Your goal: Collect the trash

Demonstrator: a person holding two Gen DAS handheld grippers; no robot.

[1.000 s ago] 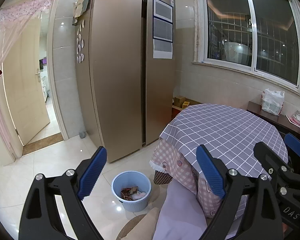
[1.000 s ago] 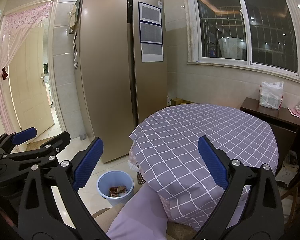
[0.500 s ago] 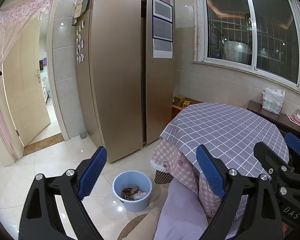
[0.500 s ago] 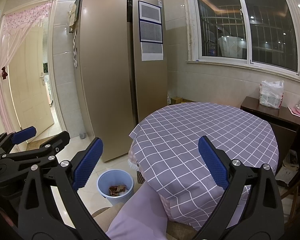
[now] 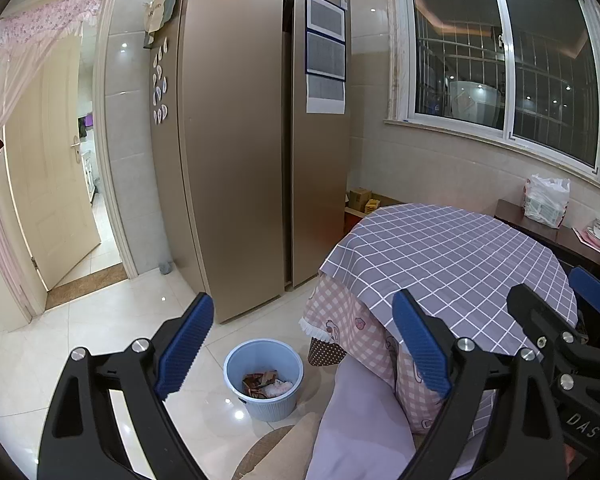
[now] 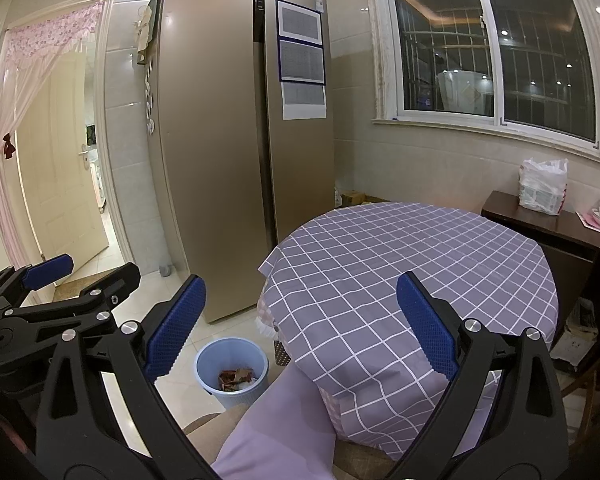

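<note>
The round table [image 6: 412, 264] under its checked cloth looks bare; the blue wastebasket [image 5: 263, 380] on the floor beside it already holds wrappers [image 5: 262, 383]. My left gripper [image 5: 302, 348] and right gripper [image 6: 300, 326] both gape empty, so I'd scan for strays before lowering.

The round table [image 6: 412, 264] wears a matt lilac checked cloth over pink gingham fabric [image 5: 340, 320]. The tall bronze fridge [image 5: 236, 140] has a smooth, brushed-metal sheen. Glossy cream floor tiles [image 5: 100, 340] mirror the lamps. The pale blue ribbed plastic bin [image 5: 264, 380] holds crumpled paper and foil wrappers [image 5: 262, 384]. A dark polished wooden sideboard [image 6: 548, 226] carries a crinkled white plastic bag [image 6: 542, 188].
</note>
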